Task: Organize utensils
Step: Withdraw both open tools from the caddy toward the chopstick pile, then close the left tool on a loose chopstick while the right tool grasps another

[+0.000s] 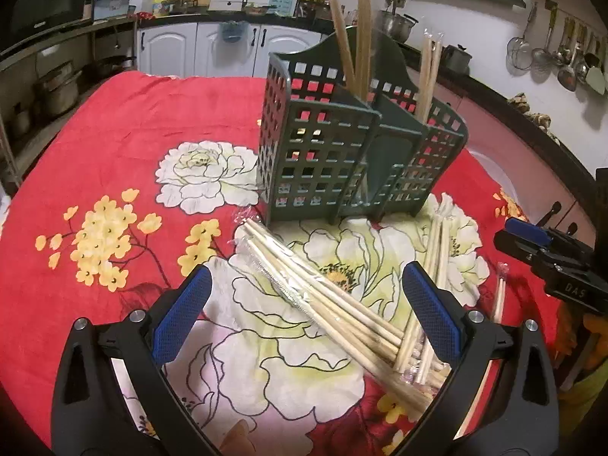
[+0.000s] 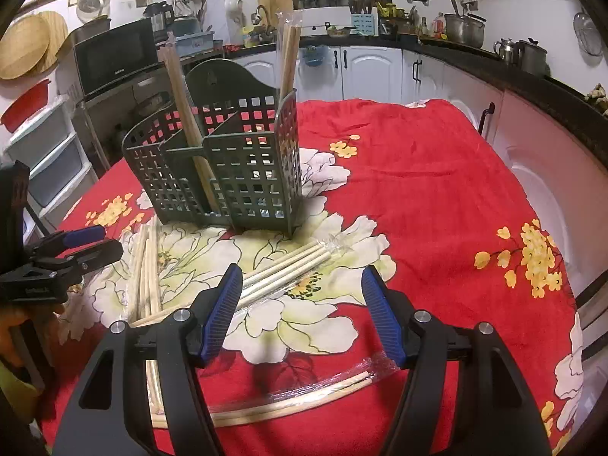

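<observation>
A dark green lattice utensil holder (image 1: 353, 152) stands upright on the red floral tablecloth; it also shows in the right wrist view (image 2: 228, 167). Wrapped chopstick pairs (image 1: 353, 49) stand in its compartments. A pile of wrapped chopsticks (image 1: 323, 304) lies on the cloth between the fingers of my left gripper (image 1: 307, 311), which is open and empty just above them. My right gripper (image 2: 300, 311) is open and empty over the cloth, with a wrapped pair (image 2: 304, 399) lying under it and more chopsticks (image 2: 288, 269) ahead. The right gripper shows at the right edge of the left view (image 1: 539, 247).
The table (image 2: 437, 190) is covered in red cloth with white and yellow flowers. More loose chopsticks (image 1: 440, 243) lie right of the pile. Kitchen counters, white cabinets (image 2: 364, 68), a microwave (image 2: 114, 53) and hanging ladles (image 1: 562, 57) surround the table.
</observation>
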Available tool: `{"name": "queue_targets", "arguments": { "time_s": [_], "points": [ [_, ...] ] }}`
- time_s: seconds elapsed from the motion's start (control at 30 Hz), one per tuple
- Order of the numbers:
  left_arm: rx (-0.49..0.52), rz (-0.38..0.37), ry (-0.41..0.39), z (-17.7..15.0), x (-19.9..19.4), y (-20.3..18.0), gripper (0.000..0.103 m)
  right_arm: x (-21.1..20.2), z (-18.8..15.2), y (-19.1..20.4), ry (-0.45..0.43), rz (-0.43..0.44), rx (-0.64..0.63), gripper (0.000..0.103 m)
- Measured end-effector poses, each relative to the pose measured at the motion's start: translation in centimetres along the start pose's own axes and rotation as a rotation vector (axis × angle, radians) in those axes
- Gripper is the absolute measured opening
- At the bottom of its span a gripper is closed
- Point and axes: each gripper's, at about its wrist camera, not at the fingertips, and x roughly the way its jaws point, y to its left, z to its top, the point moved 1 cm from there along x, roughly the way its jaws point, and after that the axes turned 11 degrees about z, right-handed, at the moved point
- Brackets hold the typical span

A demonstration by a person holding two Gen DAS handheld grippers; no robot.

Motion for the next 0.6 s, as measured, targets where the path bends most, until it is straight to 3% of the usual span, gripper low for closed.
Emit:
{"name": "queue_targets", "arguments": {
  "time_s": [0.6],
  "points": [
    [-0.053, -0.005, 0.054, -0.2, 2.0, 2.1, 0.092, 3.1, 0.5, -3.1, 0.085, 0.005, 0.086, 0.062]
  ]
}}
